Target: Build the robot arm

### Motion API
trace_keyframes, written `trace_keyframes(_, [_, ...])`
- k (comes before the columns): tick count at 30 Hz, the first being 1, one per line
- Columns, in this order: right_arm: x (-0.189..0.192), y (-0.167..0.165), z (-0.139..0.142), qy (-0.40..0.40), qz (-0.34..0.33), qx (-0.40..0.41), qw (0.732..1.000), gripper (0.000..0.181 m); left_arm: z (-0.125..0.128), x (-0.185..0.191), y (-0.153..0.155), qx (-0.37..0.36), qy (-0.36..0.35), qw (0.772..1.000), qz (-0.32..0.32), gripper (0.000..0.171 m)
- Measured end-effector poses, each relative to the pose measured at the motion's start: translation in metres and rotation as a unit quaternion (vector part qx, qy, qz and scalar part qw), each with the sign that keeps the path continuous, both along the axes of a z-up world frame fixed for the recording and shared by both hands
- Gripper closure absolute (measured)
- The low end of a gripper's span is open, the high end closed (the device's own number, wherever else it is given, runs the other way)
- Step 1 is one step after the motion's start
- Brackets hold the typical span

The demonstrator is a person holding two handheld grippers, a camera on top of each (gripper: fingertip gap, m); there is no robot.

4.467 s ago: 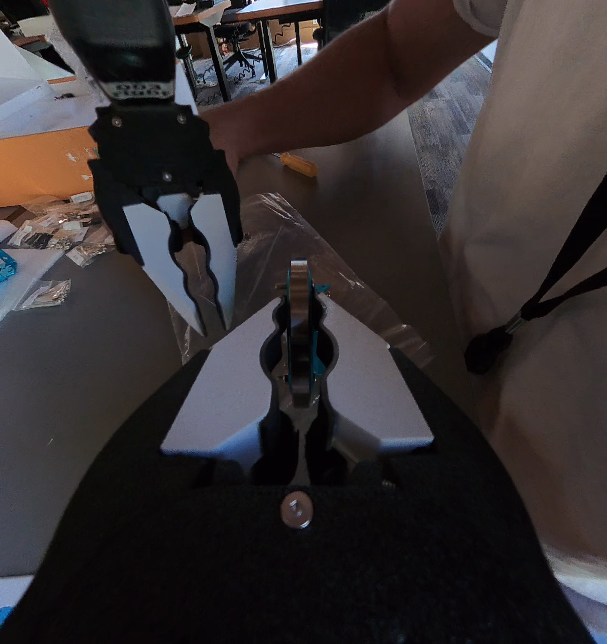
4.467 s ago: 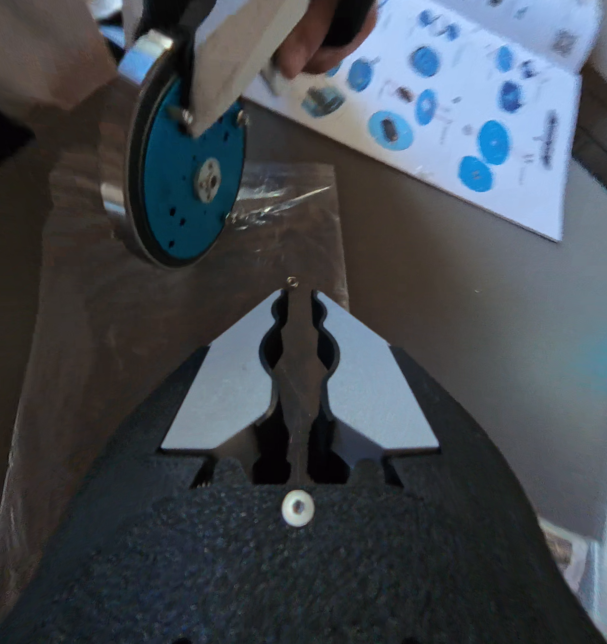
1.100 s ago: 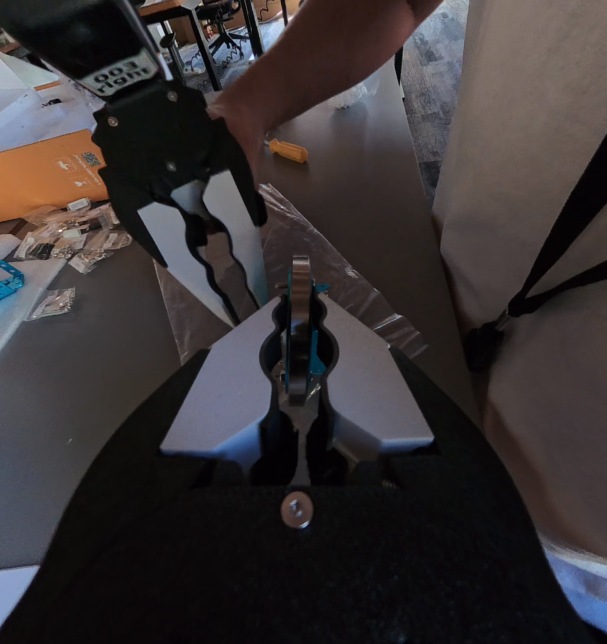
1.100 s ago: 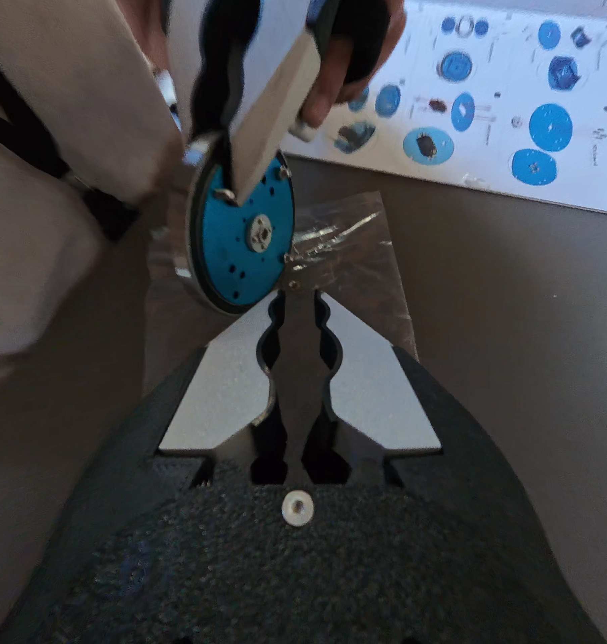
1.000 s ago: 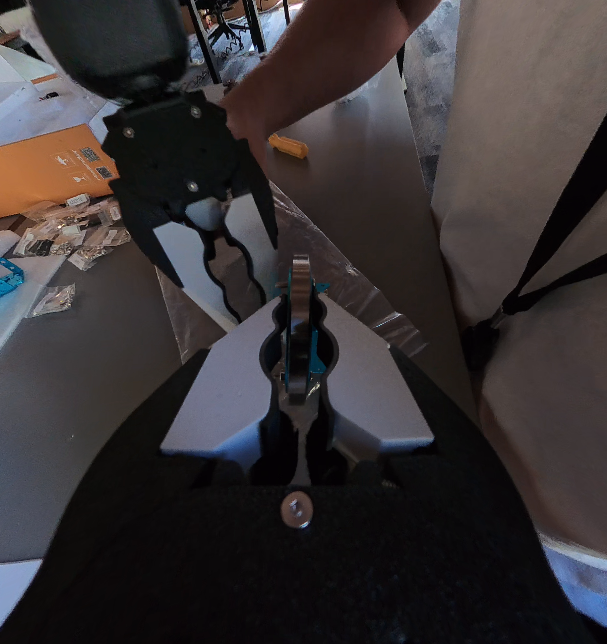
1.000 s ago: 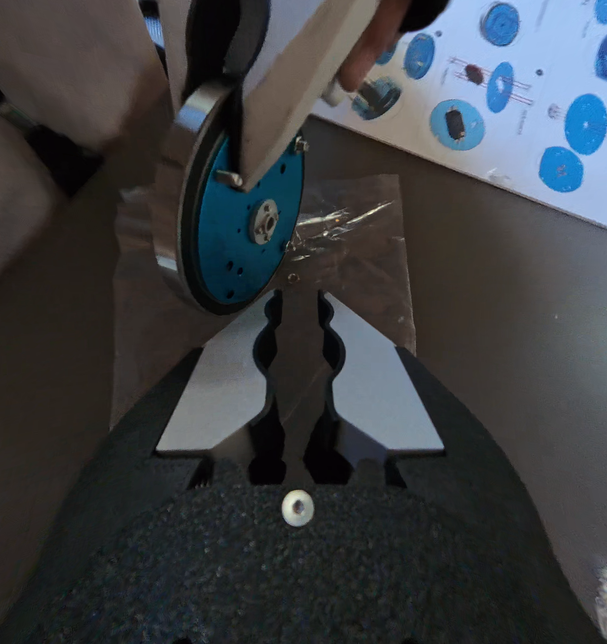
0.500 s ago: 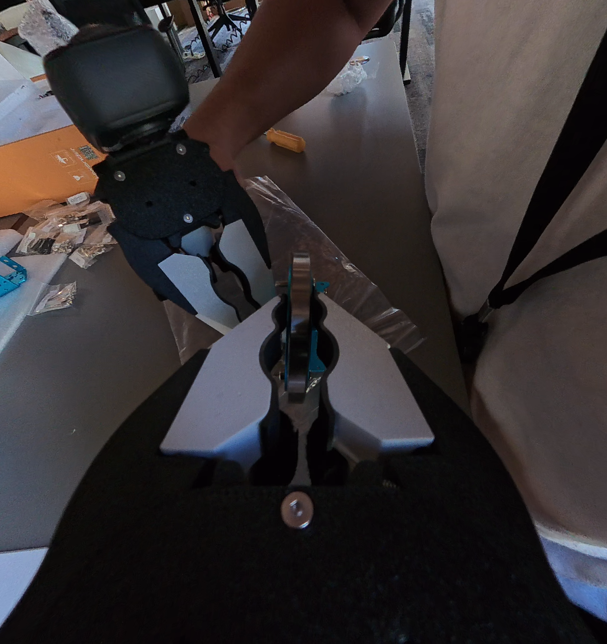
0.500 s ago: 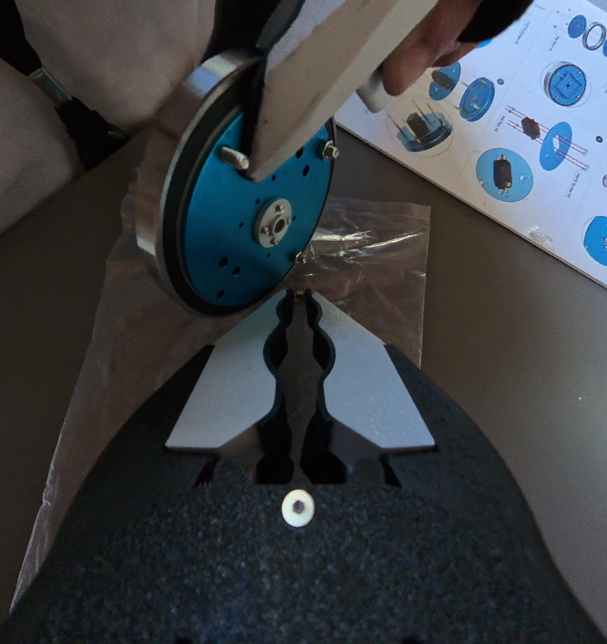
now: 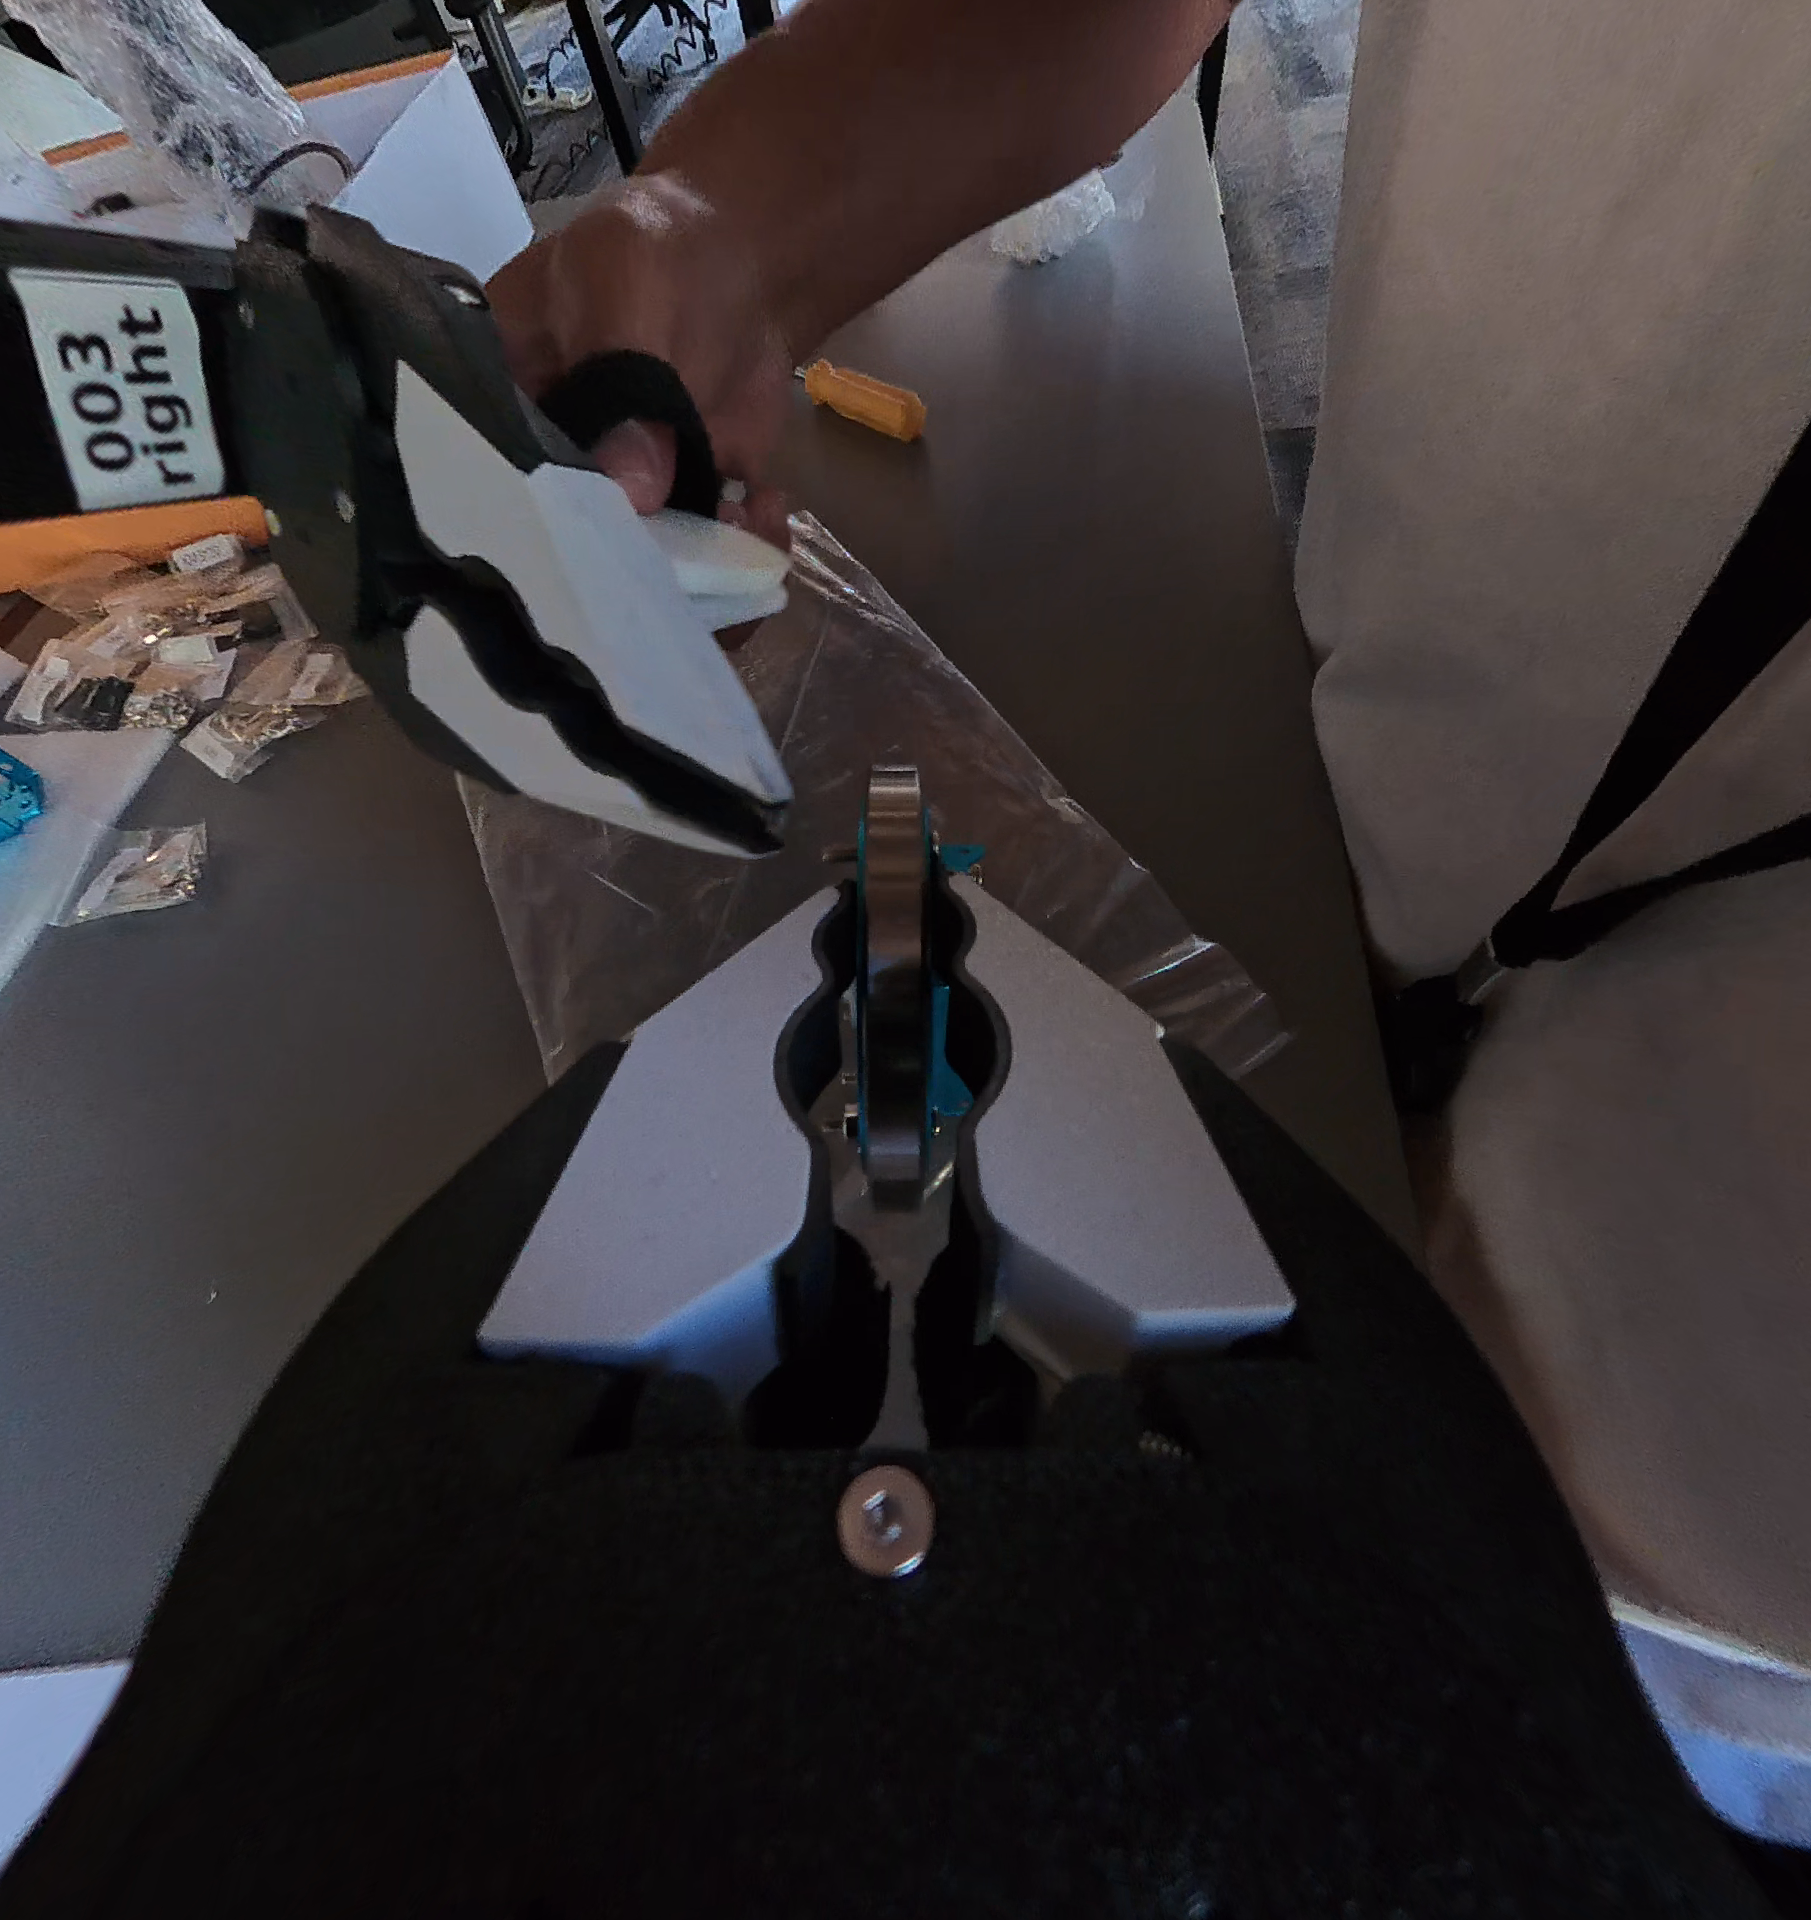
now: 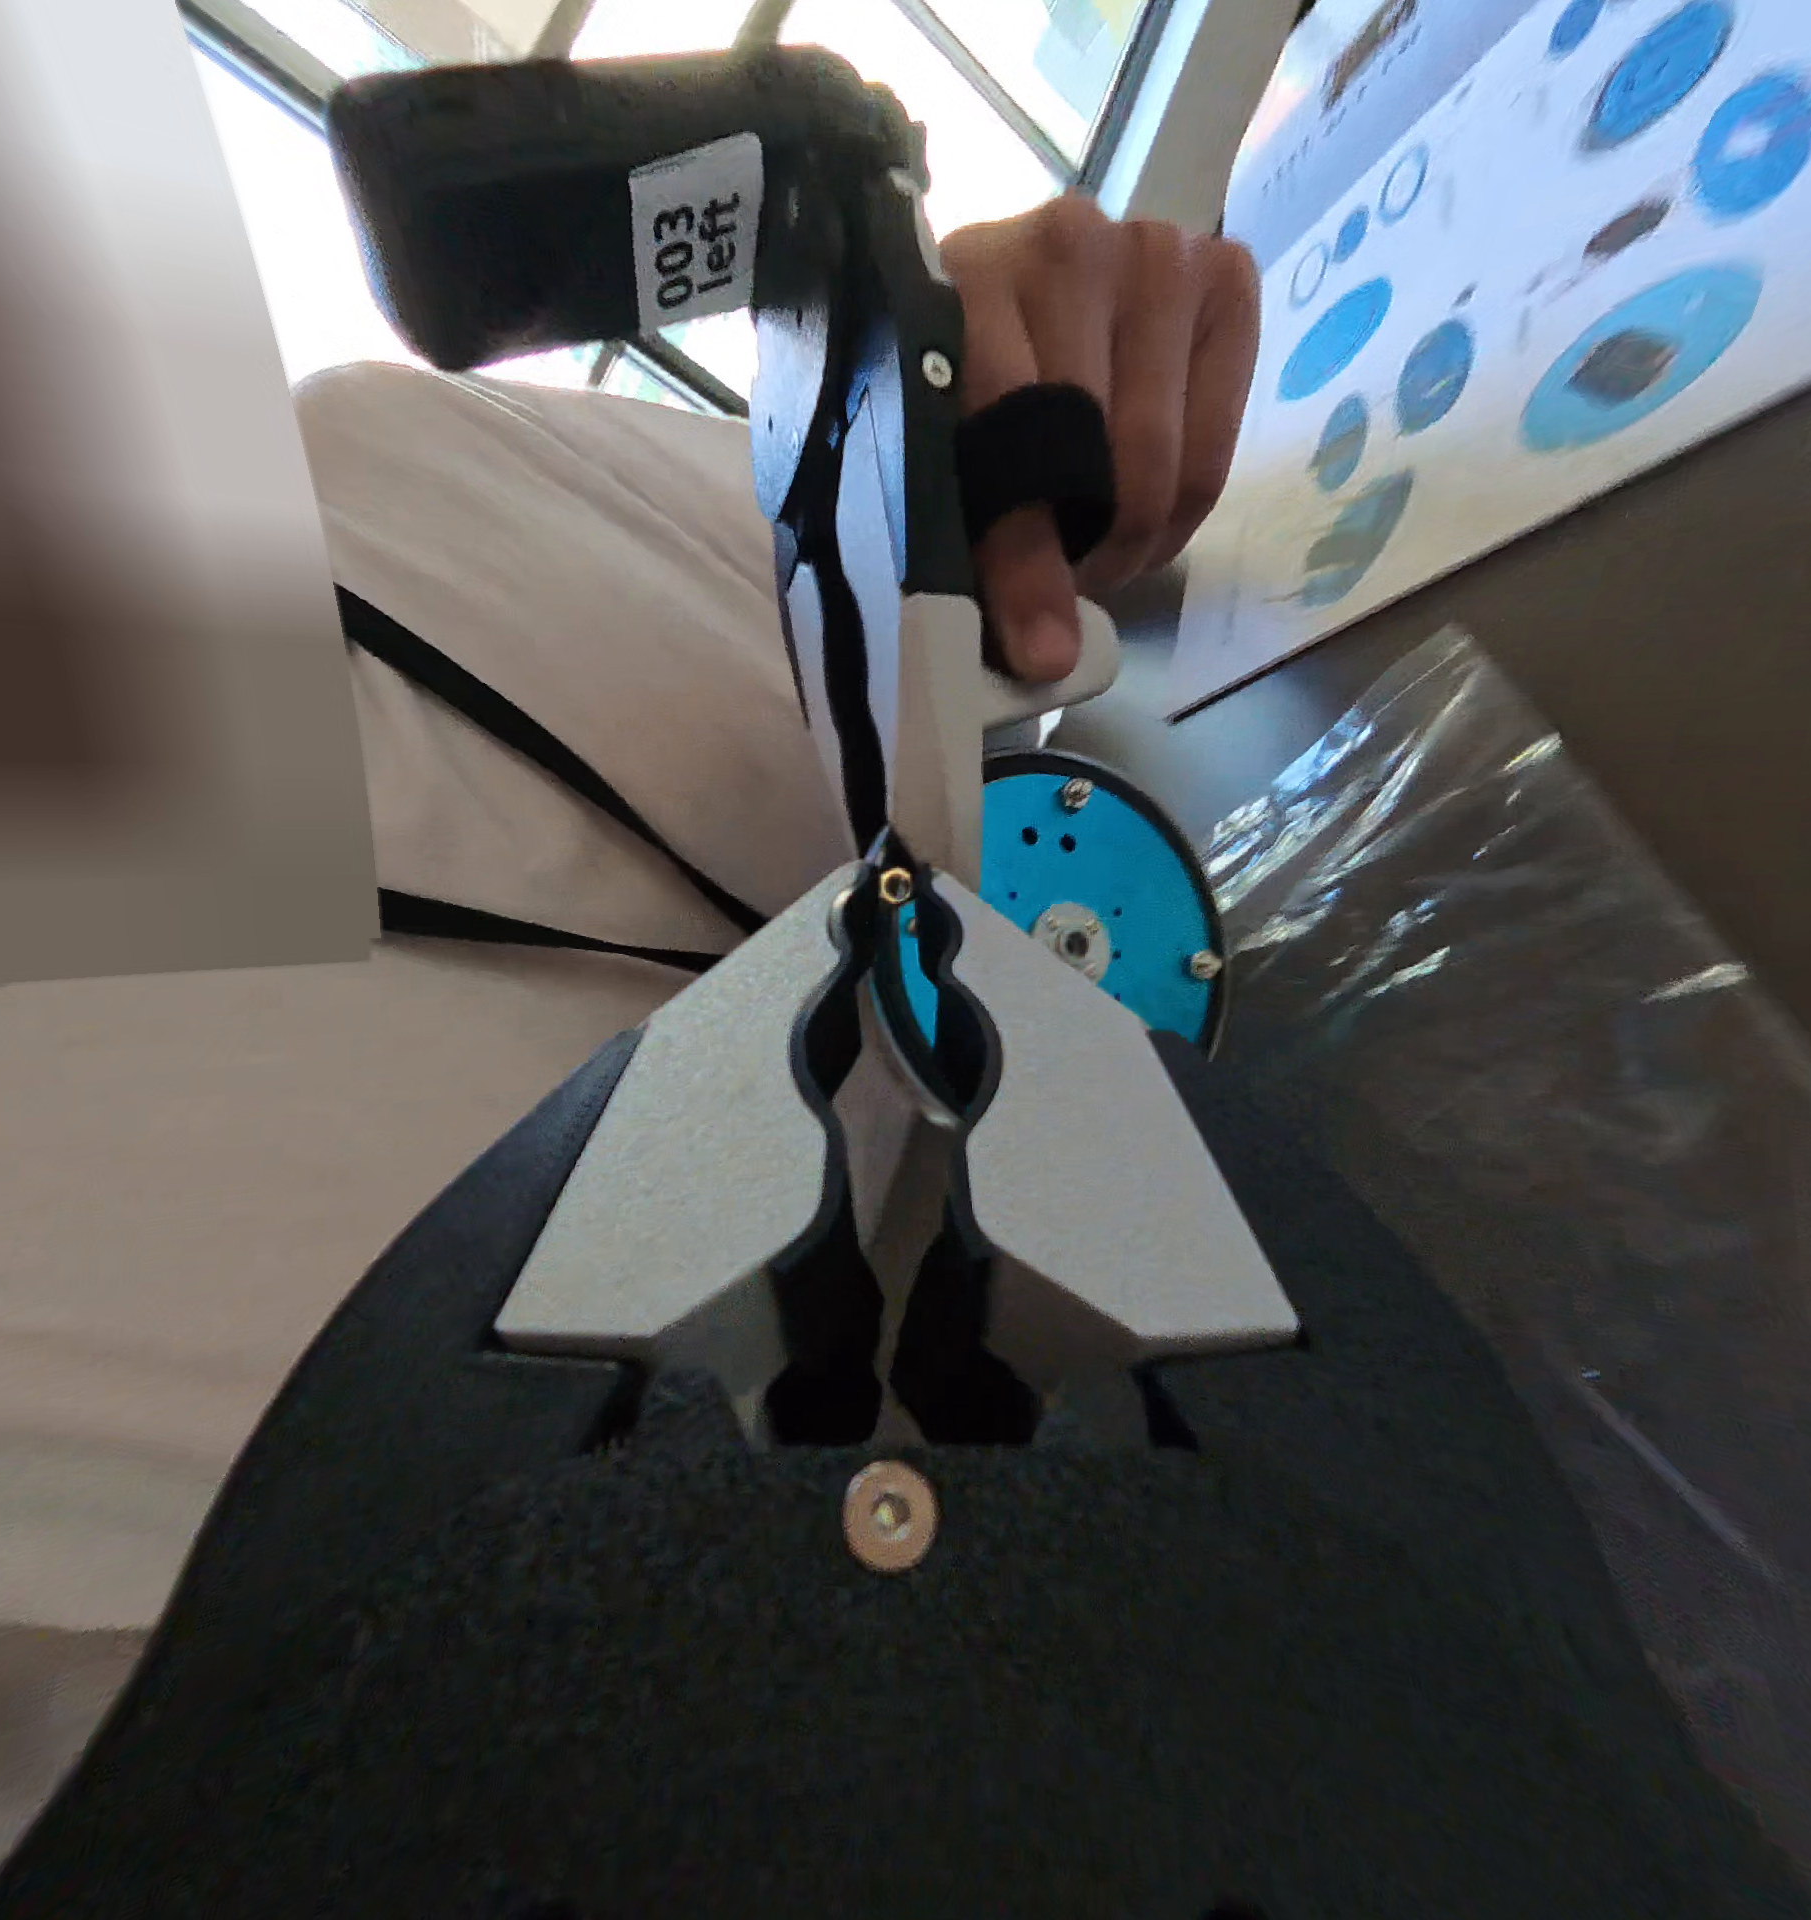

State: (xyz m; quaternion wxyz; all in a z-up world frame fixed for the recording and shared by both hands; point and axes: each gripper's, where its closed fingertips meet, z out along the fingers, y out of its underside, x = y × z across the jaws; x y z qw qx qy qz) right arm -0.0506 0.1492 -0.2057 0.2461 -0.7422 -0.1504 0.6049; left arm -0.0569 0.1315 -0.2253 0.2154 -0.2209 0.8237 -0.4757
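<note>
- Since half a second ago the right tool [image 9: 766, 821] has swung from pointing down at the bag to lying level, its tips now just beside the wheel's rim; the wheel has stayed in the left tool's grip.
- The dark counter [image 9: 205, 1143] carries everything, with a person in a pale top [image 9: 1607, 520] close on its right side.
- A white sheet printed with blue circles [image 10: 1607, 208] lies at the far side in the right wrist view.
- A clear plastic bag [image 9: 984, 790] lies flat on the counter below both tools.
- The left tool [image 9: 893, 904] is closed on a blue wheel [image 10: 1098, 894] with a metal rim, held edge-on between its fingers, above the bag.
- The right tool's fingers are nearly together and pinch a small brass screw [image 10: 893, 884] at their tips, right by the wheel's edge.
- Small packets of parts [image 9: 153, 686] lie at the left, and an orange-handled screwdriver [image 9: 865, 398] farther back.
</note>
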Motion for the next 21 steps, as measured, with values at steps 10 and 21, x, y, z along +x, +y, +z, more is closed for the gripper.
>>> trace_keyframes(10, [0.007, -0.005, -0.013, -0.016, -0.01, -0.079, 0.997, 0.176, 0.0, 0.004, -0.002, 0.002, 0.003, 1.0, -0.003, 0.159])
trace_keyframes(21, [0.006, -0.01, -0.013, -0.01, -0.01, -0.118, 0.993, 0.176, 0.0, 0.008, -0.006, 0.008, 0.008, 1.0, -0.01, 0.159])
